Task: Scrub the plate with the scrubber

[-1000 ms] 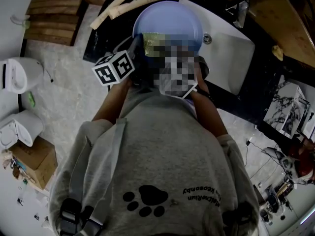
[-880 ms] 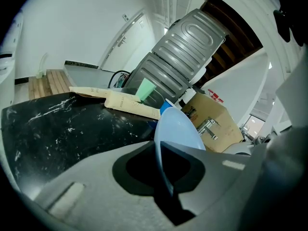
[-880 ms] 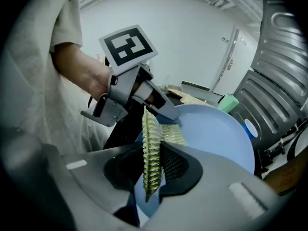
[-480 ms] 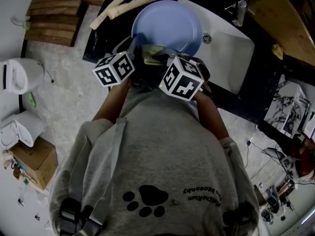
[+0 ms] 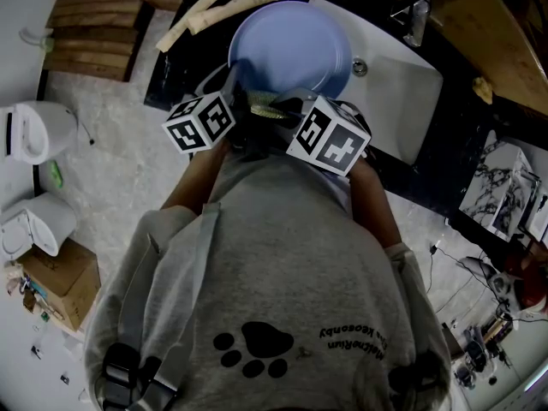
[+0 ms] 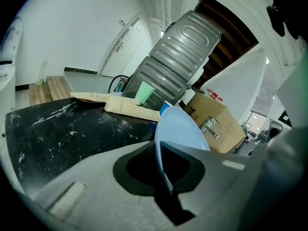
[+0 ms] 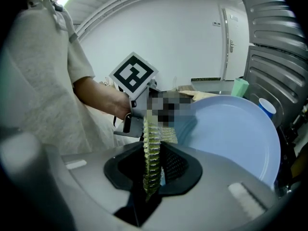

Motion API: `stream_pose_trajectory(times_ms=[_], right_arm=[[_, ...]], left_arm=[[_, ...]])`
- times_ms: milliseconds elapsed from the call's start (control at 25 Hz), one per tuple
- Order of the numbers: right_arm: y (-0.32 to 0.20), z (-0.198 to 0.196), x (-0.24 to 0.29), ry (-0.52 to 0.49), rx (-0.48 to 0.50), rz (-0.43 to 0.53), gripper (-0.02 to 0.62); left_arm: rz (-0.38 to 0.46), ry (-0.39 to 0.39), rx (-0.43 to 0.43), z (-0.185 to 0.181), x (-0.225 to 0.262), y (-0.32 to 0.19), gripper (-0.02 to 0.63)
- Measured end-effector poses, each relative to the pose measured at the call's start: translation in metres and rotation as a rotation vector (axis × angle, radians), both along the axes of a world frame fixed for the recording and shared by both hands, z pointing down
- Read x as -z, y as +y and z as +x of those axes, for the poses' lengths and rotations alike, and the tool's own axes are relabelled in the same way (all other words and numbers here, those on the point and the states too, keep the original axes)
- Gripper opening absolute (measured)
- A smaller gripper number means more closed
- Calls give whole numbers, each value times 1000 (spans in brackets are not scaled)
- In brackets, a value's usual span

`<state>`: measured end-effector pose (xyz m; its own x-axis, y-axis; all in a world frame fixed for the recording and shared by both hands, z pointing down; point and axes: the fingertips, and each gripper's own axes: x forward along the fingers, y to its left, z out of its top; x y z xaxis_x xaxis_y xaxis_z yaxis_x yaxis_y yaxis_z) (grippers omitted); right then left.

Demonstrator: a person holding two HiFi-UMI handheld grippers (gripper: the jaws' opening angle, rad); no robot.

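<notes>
Plate [image 5: 291,45] is sitting tilted over the near edge of the black table [image 5: 180,67], and its near rim is being pinched by the left tongs [image 6: 163,167], whose jaws are pressing almost together on that thin edge alone. Just beside them, the right tongs [image 7: 151,177] are squeezing the green-yellow scrubber [image 7: 150,143] edge-on, with only a narrow strip of it poking out toward the plate's lower face. Whether the pad is actually touching the plate I cannot tell.

The biggest risk is lying in that rim grip. Any hard push from the scrubber is likely acting as a lever on the plate, so it could be pivoting in the jaws or sliding out and dropping onto the table. The scrubber is also working very close to the left tongs, so a wide stroke could be knocking one tool against the other and jolting the grip loose. Held so thinly, the pad itself may be folding or creeping out of the jaws under pressure.

Farther out, the white sink [image 5: 402,92] and its faucet [image 5: 419,24] are standing near the plate's right edge, where a swinging plate could be striking them. Beyond the far rim, two long beige tubes [image 5: 227,11] are lying on the table, well apart from the scrubber.
</notes>
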<state>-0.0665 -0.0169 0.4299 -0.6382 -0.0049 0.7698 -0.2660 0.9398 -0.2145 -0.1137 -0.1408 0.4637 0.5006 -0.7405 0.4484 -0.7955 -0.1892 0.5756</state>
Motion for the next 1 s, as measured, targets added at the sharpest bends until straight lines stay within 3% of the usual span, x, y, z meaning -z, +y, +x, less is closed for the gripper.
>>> stream_pose_trajectory(times_ms=[240, 480, 760, 1000], right_arm=[[-2, 9, 13, -2, -18, 17, 74], [-22, 30, 34, 6, -89, 114, 74], [-64, 60, 52, 79, -190, 356, 74], [-95, 66, 59, 200, -177, 641, 74]], left_arm=[[11, -38, 4, -1, 0, 0, 20], [6, -87, 10, -1, -1, 0, 15], [-1, -100, 16, -1, -2, -1, 15], [-1, -103, 19, -1, -2, -1, 15]])
